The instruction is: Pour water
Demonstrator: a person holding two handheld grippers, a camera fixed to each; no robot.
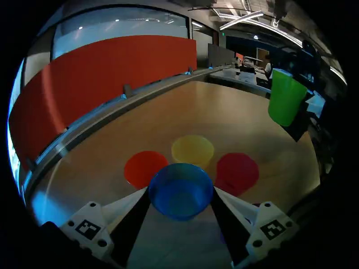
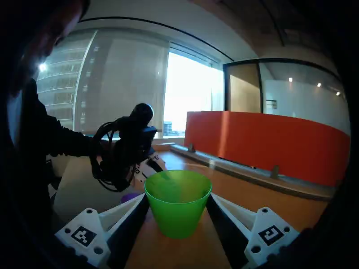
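Observation:
My left gripper point(image 1: 180, 197) is shut on a blue cup point(image 1: 181, 190), held upright just above the wooden table point(image 1: 202, 107). Past the blue cup three cups stand on the table: an orange one point(image 1: 144, 168), a yellow one point(image 1: 193, 150) and a red one point(image 1: 237, 172). My right gripper point(image 2: 178, 204) is shut on a green cup point(image 2: 178, 201), and the left gripper view has that green cup point(image 1: 286, 96) raised in the air at the upper right, slightly tilted. I cannot tell whether either held cup has water in it.
An orange partition point(image 1: 103, 76) with a rail runs along the table's far left edge. A person in a dark sleeve point(image 2: 49, 134) holds the left gripper's dark body point(image 2: 123, 154) close to the green cup. Something small and purple point(image 2: 130, 197) lies on the table beneath it.

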